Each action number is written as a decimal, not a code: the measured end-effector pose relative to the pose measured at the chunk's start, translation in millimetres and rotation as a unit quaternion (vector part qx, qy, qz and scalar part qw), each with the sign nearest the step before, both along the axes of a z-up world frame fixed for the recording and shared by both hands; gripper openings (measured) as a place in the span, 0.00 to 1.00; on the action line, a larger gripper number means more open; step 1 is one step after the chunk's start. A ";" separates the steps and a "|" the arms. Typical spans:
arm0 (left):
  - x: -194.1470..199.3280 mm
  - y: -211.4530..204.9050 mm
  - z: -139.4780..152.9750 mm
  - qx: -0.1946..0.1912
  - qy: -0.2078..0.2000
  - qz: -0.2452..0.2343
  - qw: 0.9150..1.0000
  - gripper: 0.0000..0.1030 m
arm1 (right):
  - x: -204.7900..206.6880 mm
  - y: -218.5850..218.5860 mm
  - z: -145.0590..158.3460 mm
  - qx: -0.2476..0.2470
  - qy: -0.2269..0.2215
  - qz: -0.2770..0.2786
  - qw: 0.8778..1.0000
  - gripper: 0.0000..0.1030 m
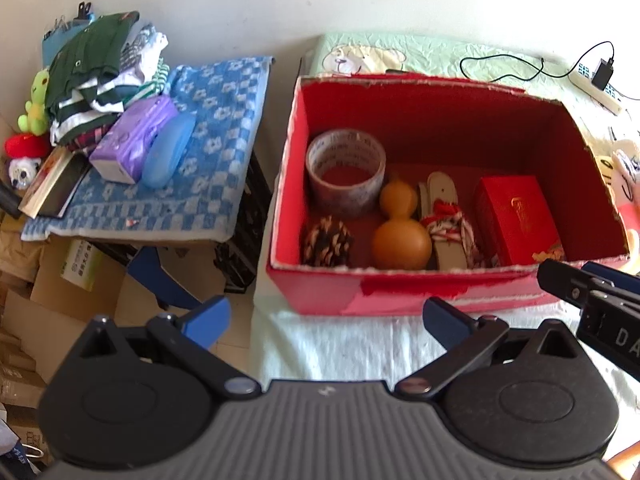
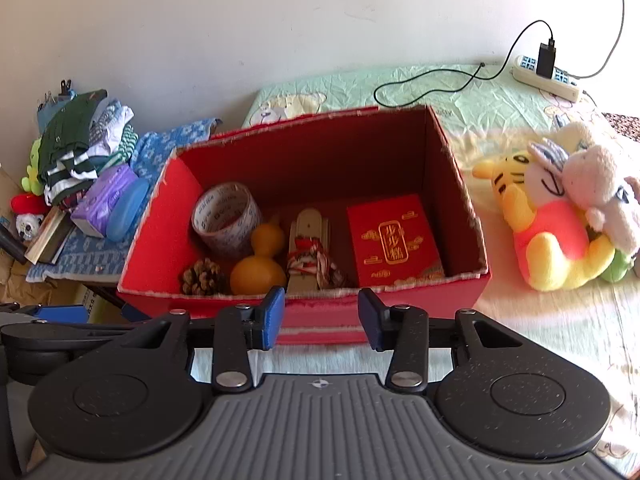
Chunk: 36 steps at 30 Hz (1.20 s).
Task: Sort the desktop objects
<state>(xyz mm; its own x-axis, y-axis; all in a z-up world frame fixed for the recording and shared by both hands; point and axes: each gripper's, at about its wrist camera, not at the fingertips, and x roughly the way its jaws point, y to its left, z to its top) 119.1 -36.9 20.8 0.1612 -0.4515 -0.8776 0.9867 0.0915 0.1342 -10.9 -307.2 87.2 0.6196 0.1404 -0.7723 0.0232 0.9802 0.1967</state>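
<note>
An open red cardboard box (image 1: 320, 292) (image 2: 160, 216) stands on the bed sheet. Inside lie a tape roll (image 1: 346, 170) (image 2: 226, 216), a pine cone (image 1: 326, 242) (image 2: 202, 278), an orange gourd (image 1: 400, 228) (image 2: 260, 264), a wooden piece wrapped in red-white cord (image 1: 444, 216) (image 2: 312, 252) and a small red gift box (image 1: 516, 216) (image 2: 394, 240). My left gripper (image 1: 326, 318) hovers before the box's front wall, open wide and empty. My right gripper (image 2: 322, 318) hangs just in front of the same wall, jaws partly apart, holding nothing.
Plush toys (image 2: 560, 216) lie right of the box. A power strip (image 2: 548, 76) with cable sits at the back. To the left is a side table with a blue towel (image 1: 208, 140), a clothes pile (image 1: 92, 72), a purple tissue pack (image 1: 132, 140) and a blue case (image 1: 168, 152).
</note>
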 end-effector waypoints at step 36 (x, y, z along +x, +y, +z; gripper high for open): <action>-20.6 -66.6 -1.2 -0.018 -0.004 -0.072 0.997 1.00 | 70.7 -18.8 1.5 -0.060 0.001 -0.033 0.998 0.43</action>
<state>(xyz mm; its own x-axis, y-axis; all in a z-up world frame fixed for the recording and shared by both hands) 98.5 -103.5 19.5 0.0989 -0.5018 -0.8593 0.9890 -0.0461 0.1408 59.8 -326.0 88.6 0.6221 0.0063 -0.7829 0.0886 0.9930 0.0784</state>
